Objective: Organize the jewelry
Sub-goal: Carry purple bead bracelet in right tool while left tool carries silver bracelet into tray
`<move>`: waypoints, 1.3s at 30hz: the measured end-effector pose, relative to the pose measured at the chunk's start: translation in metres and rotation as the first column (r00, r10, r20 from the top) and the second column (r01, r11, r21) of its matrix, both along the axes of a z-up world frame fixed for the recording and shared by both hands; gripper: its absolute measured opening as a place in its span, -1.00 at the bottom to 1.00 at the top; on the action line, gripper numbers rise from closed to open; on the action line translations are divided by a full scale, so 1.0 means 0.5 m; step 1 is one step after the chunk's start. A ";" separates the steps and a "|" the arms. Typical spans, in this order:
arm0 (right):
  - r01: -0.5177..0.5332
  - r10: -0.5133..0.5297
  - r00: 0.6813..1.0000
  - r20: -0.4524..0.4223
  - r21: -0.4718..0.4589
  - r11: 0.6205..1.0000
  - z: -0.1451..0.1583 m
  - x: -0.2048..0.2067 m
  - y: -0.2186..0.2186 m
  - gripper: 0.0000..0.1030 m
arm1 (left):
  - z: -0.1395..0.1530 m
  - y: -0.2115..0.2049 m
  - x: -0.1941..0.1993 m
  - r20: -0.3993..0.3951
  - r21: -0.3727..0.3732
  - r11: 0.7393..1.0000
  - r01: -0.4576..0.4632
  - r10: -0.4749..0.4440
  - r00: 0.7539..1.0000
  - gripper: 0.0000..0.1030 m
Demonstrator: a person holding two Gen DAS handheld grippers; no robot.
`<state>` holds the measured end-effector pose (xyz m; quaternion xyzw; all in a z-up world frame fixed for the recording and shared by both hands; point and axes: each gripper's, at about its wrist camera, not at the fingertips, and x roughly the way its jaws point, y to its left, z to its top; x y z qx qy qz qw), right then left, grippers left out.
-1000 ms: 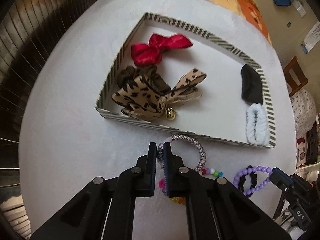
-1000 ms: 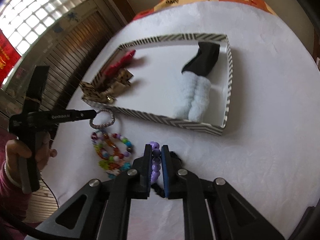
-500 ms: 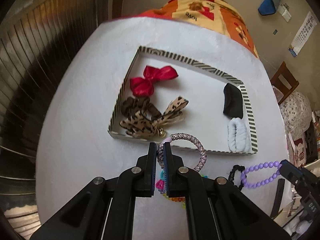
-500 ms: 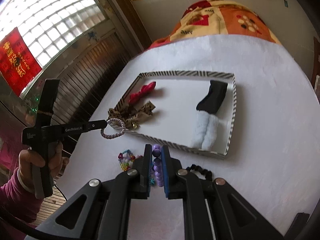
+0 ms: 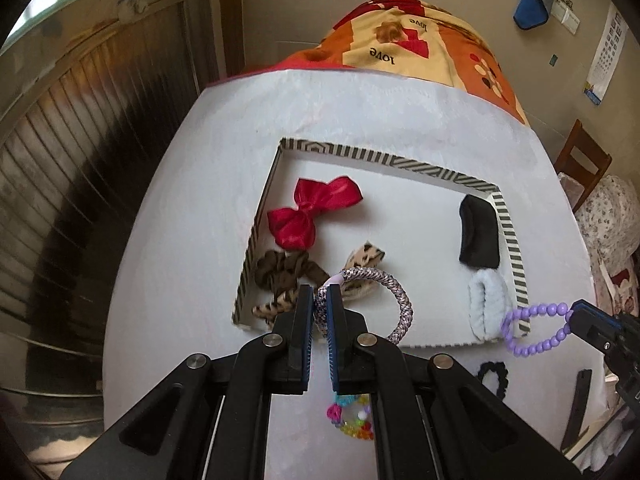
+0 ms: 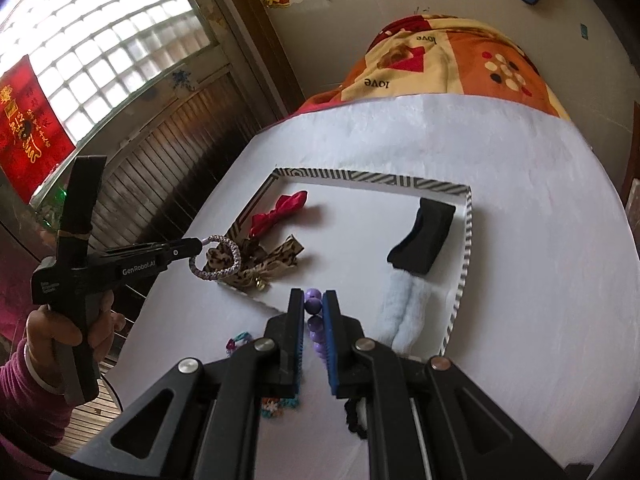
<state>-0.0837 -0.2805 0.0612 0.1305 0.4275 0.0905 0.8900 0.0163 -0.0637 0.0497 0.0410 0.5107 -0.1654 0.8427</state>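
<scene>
**Both bracelets lifted toward the striped tray**

Since a second ago, both my hand-held grippers have risen off the white tabletop (image 5: 168, 288), each carrying its bracelet up and over the near edge of the shallow striped-rim rectangular tray (image 5: 508, 232).

My left hand-held gripper (image 5: 320, 320) is clenched on the silver-and-pink braided cord bracelet (image 5: 400, 300), which hangs as a loop just above the tray's near left corner, over the leopard-print fabric bow (image 6: 280, 260). My right hand-held gripper (image 6: 312, 320) is clamped on the purple round-bead bracelet (image 5: 536, 328); from the left wrist view it dangles beside the tray's near right corner.

Inside the tray, a shiny red satin bow (image 5: 316, 212) lies by the left wall, with a brown scrunchie (image 5: 284, 272) nearer than it. A black fabric hair tie (image 5: 478, 232) sits against the right wall, and a pale blue fluffy scrunchie (image 5: 488, 304) lies just nearer, touching it.

On the tabletop, nearer than the tray, a multicoloured beaded bracelet (image 5: 352, 420) rests below my left fingers, and a black beaded bracelet (image 5: 494, 378) lies toward the right.
</scene>
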 end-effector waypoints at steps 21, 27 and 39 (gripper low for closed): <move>-0.079 0.078 0.995 -0.069 -0.015 0.997 -0.056 0.196 -0.006 -0.82 | -0.042 -0.084 0.121 -0.020 0.047 0.999 -0.018 0.019 1.000 -1.00; -0.095 0.094 0.992 -0.088 -0.006 0.995 -0.081 0.248 -0.012 -0.82 | -0.068 -0.101 0.152 -0.057 0.039 0.999 -0.017 0.020 0.998 -1.00; 0.009 -0.018 0.988 -0.152 -0.058 0.998 -0.170 0.381 -0.116 -0.82 | -0.153 -0.149 0.223 -0.114 0.065 0.997 -0.037 0.044 0.993 -1.00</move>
